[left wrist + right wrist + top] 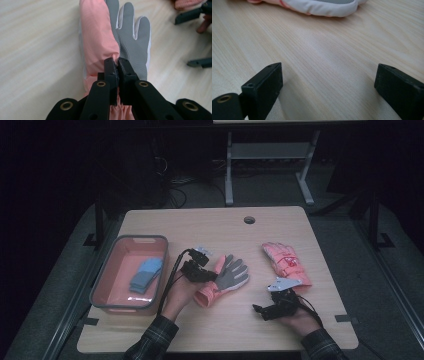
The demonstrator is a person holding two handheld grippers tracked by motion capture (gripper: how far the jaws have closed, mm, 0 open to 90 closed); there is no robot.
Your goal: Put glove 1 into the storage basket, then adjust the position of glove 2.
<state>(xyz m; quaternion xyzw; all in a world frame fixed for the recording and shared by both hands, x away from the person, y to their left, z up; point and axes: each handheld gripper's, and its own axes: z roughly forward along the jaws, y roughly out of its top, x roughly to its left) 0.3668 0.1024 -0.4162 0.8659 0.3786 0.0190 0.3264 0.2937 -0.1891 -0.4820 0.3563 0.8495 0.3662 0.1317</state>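
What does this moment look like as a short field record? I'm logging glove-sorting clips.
surface: wooden table
left gripper: shut on palm-up glove, pinching its pink fabric
right gripper: open, nothing between its jaws, low over bare wood
second glove: pink, lying apart beyond the right gripper
bin: pink, at the left, holding a blue cloth item

No text, label, brand or number can be read anywhere. The far pink glove [287, 262] bears small white markings on its back, too small and blurred to make out.
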